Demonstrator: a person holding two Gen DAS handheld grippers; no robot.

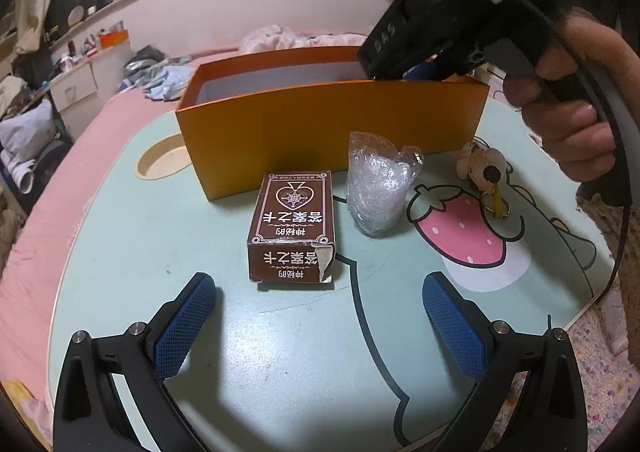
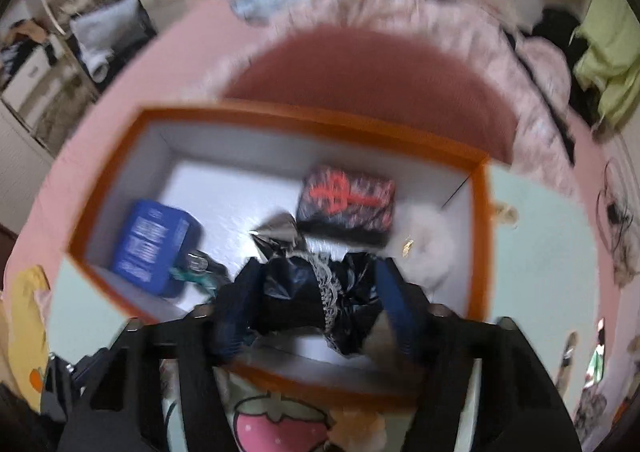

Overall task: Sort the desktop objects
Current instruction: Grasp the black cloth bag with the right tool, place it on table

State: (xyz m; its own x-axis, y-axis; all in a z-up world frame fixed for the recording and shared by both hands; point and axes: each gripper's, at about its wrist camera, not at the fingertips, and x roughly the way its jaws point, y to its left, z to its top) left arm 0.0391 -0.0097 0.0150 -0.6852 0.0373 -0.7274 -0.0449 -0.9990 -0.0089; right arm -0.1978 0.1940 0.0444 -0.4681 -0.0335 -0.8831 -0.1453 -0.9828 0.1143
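Your left gripper (image 1: pixel 319 326) hangs open, ribbed blue pads (image 1: pixel 182 326) short of the worn brown card box (image 1: pixel 292 228) on the glossy table (image 1: pixel 120 252). Through the right wrist's blur, your right gripper (image 2: pixel 316 304) seemingly pinches a crinkled black plastic bundle (image 2: pixel 304 292) above the orange cardboard box (image 2: pixel 482 236).

- My left gripper (image 1: pixel 319 326) is showing matt black plastic arms, blue pads with a rough grid texture, and small bare-metal pins.
- The orange box (image 1: pixel 320 120) is looking like smooth cardboard, matt outside, white inside.
- The brown card box (image 1: pixel 292 226) is showing printed paperboard, torn and fraying at one corner.
- The clear bundle (image 1: pixel 378 188) is glinting like crinkled glossy plastic film.
- The small toy (image 1: pixel 482 166) is looking like soft plush.
- The table (image 1: pixel 280 352) is shining smooth and slightly glossy.
- My right gripper (image 2: pixel 316 304) is pinching a glossy, crumpled black plastic bag (image 2: pixel 292 284).
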